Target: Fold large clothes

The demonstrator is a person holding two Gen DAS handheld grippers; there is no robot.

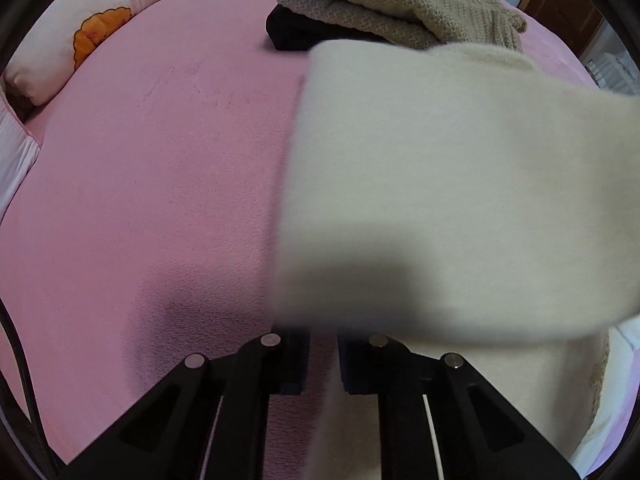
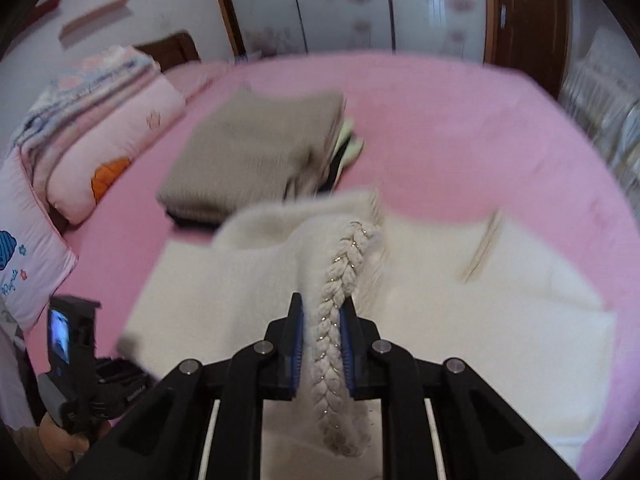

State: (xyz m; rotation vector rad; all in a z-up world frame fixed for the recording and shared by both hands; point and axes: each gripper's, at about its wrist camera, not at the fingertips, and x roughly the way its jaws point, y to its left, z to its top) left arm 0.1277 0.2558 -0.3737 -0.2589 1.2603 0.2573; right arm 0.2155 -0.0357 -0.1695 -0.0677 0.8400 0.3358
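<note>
On the pink bed (image 2: 460,120), the cream sweater (image 2: 500,300) is lying flat; your right gripper (image 2: 322,344) is pinching its braided trim (image 2: 340,280), while your left gripper (image 1: 322,364) is closing narrow at the sweater's left edge.

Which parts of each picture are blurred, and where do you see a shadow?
Left wrist view: the cream sweater is smeared, with a dark shadow near its lower edge; the beige knit stays sharp. Right wrist view: the folded pile and bed edge are blurred; the braided trim is clear.
</note>
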